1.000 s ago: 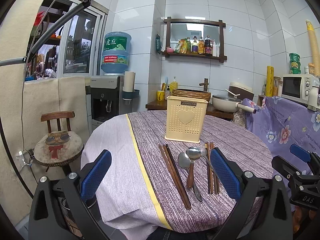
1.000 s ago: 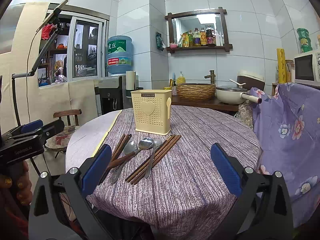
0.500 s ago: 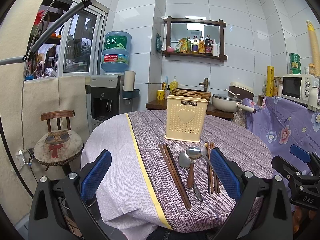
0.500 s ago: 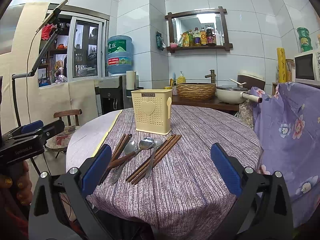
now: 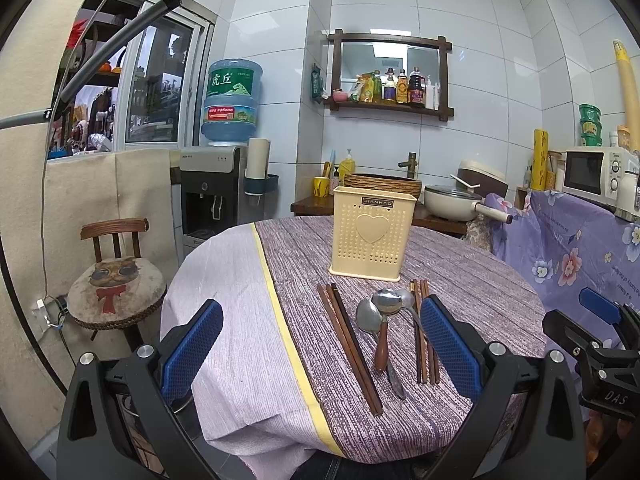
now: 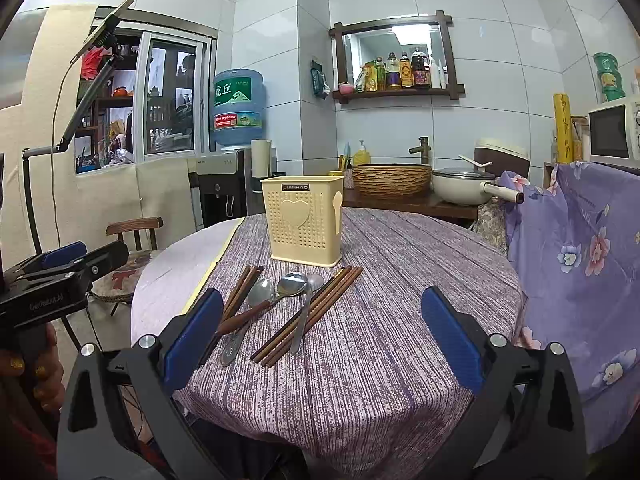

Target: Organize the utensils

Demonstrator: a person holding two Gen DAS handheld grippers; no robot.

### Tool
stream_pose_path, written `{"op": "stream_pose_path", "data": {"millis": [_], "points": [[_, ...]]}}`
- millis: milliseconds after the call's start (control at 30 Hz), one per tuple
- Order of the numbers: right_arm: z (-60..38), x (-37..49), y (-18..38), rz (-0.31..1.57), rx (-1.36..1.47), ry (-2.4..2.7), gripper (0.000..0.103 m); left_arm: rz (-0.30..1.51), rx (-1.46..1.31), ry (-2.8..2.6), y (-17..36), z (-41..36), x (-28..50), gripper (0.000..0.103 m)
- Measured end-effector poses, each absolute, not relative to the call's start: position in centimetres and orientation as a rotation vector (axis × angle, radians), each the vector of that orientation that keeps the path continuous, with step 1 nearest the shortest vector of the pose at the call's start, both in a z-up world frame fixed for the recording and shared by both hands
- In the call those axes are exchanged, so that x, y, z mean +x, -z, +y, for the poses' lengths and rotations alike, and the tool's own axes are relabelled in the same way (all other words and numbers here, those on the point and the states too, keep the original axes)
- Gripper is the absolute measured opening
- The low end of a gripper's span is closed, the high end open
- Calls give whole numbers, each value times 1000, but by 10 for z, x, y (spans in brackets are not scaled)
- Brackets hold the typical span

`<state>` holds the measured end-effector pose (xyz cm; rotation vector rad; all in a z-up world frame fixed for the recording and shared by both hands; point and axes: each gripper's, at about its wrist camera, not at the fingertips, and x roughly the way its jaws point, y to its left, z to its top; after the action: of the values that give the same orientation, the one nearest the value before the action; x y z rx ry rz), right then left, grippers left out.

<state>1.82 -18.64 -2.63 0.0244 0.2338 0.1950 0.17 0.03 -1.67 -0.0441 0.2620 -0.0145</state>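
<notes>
A cream plastic utensil holder (image 5: pixel 372 238) with a heart stands upright on the round table (image 5: pixel 460 276); it also shows in the right wrist view (image 6: pixel 306 226). In front of it lie dark wooden chopsticks (image 5: pixel 348 340), a wood-handled spoon (image 5: pixel 382 332), metal spoons (image 5: pixel 370 318) and more chopsticks (image 5: pixel 424 340). In the right wrist view the chopsticks (image 6: pixel 308 314) and spoons (image 6: pixel 294 284) lie between the holder and me. My left gripper (image 5: pixel 320 354) is open and empty, at the table's near edge. My right gripper (image 6: pixel 320 334) is open and empty, short of the utensils.
A wooden chair (image 5: pixel 116 280) with a cat cushion stands left of the table. A water dispenser (image 5: pixel 216 192) is behind it. A side counter holds a woven basket (image 6: pixel 392 180) and a white pan (image 6: pixel 464 190). A purple floral cloth (image 6: pixel 580 260) hangs at the right.
</notes>
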Motion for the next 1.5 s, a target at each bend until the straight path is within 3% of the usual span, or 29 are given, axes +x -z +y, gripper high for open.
{"op": "stream_pose_path", "data": {"millis": [500, 1067, 1233, 1433, 1500], "points": [[-187, 22, 28, 247, 17, -180, 98, 282, -32, 8, 21, 1, 4, 98], [-208, 132, 58, 568, -2, -105, 98, 551, -5, -28, 44, 30, 76, 98], [-204, 184, 59, 672, 38, -122, 87, 599, -1, -25, 39, 31, 111, 95], [-193, 238, 75, 810, 84, -137, 67, 683, 66, 10, 45, 16, 150, 77], [-189, 247, 78, 827, 72, -127, 66, 703, 75, 22, 48, 15, 160, 72]]}}
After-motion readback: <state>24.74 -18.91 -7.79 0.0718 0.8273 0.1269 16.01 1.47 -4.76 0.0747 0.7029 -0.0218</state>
